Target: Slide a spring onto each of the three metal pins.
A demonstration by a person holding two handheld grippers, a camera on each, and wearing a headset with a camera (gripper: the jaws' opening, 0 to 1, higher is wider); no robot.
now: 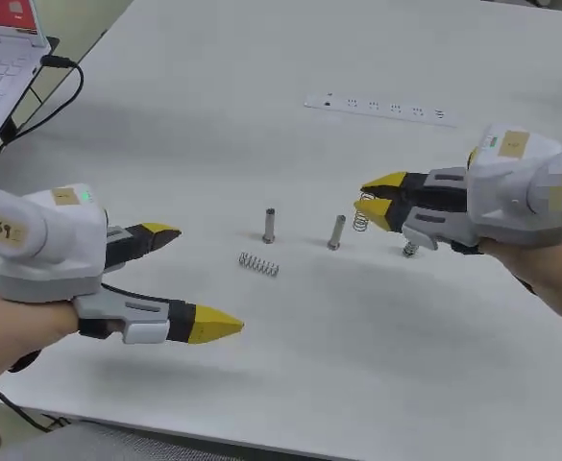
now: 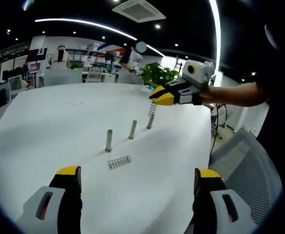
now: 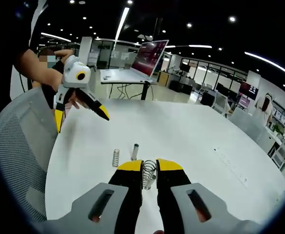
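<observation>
Left gripper [image 1: 192, 279] nearest, down at 8 o'clock, claw spread wide with nothing in it, hanging just inside the table's [image 1: 290, 394] near edge. Right gripper [image 1: 377, 200] comes in from 3 o'clock, claw narrow, pinching one held spring [image 1: 361, 215] just beside the top of the middle pin [image 1: 336, 231]. Three upright pins in a row at centre: left pin [image 1: 269, 226], the middle one, and a right pin [image 1: 410, 249] tucked under the right gripper, coils seemingly around it, hard to be sure. One loose spring [image 1: 258, 264] lies flat at 7 o'clock of the left pin, touching nothing. Power strip [image 1: 377, 108] at 12, laptop [image 1: 2, 58] at 10 on the far-left edge; bare white top all round the pins.
</observation>
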